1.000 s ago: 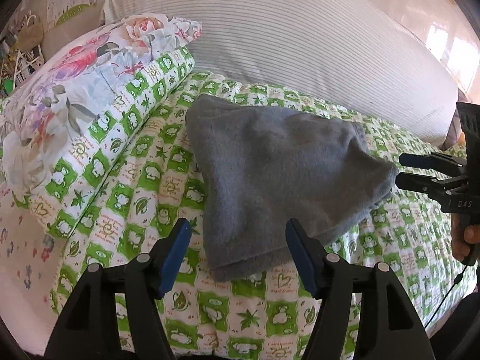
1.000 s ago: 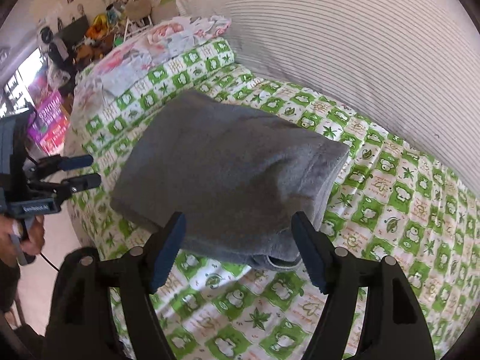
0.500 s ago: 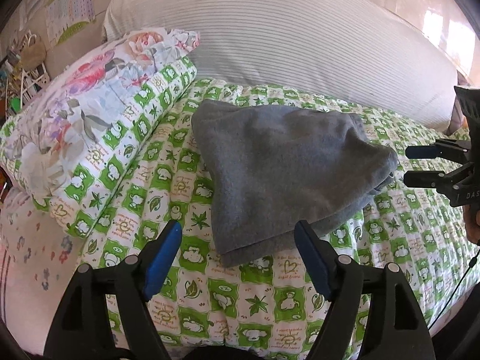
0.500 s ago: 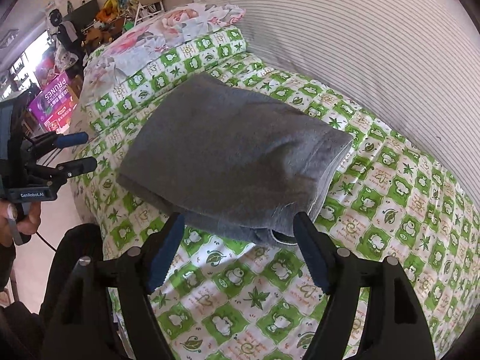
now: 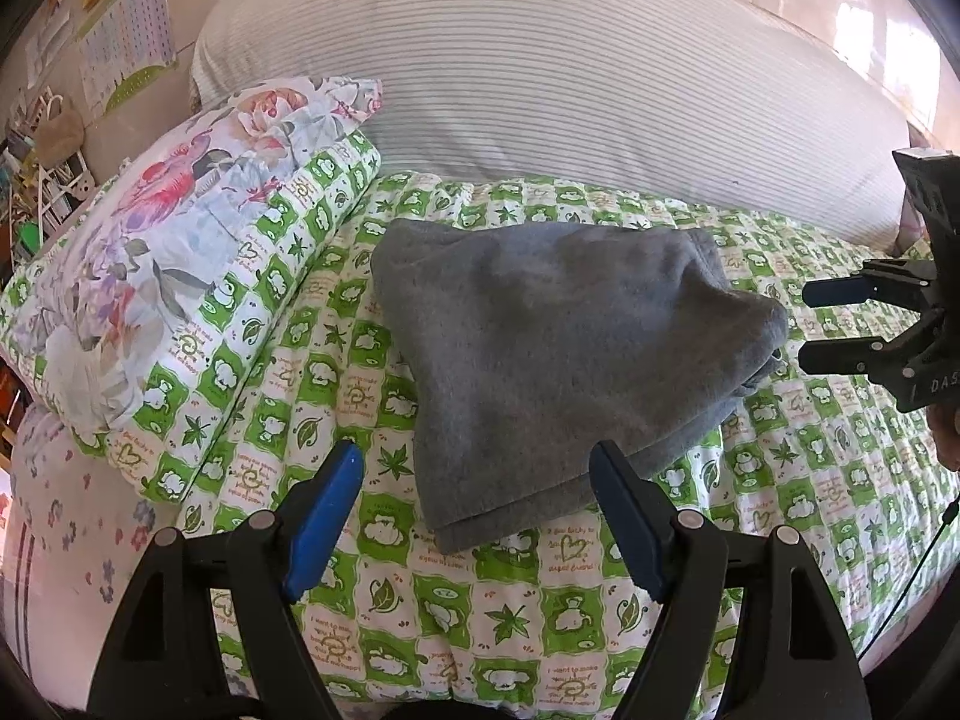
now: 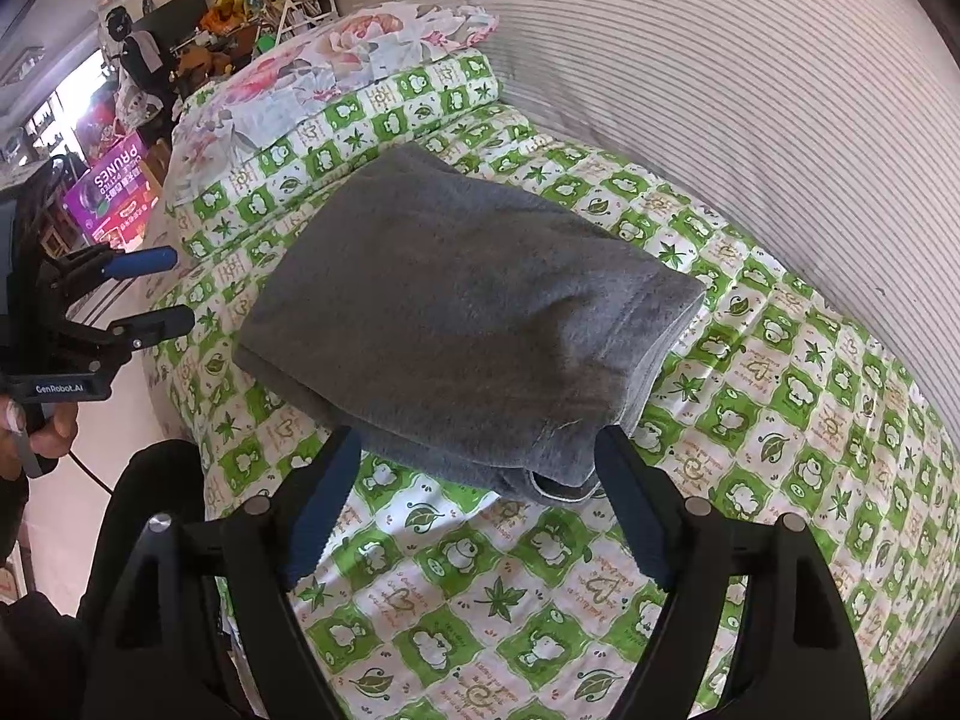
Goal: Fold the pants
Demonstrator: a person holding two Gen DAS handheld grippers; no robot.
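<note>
The grey pants (image 5: 558, 354) lie folded into a thick rectangular stack on the green-and-white patterned bedsheet (image 5: 528, 618). The stack also shows in the right wrist view (image 6: 462, 324). My left gripper (image 5: 477, 468) is open and empty, just short of the stack's near edge. It shows in the right wrist view (image 6: 159, 288) at the stack's left side. My right gripper (image 6: 477, 450) is open and empty at the stack's near corner. It shows in the left wrist view (image 5: 807, 324), apart from the stack's right end.
A floral pillow (image 5: 168, 276) lies left of the pants. A large striped white bolster (image 5: 570, 84) runs along the back of the bed. Cluttered shelves and a purple box (image 6: 114, 186) stand beyond the bed's left edge.
Both grippers have pulled back from the folded pants, so the stack sits farther from the fingers. The pants have not moved.
</note>
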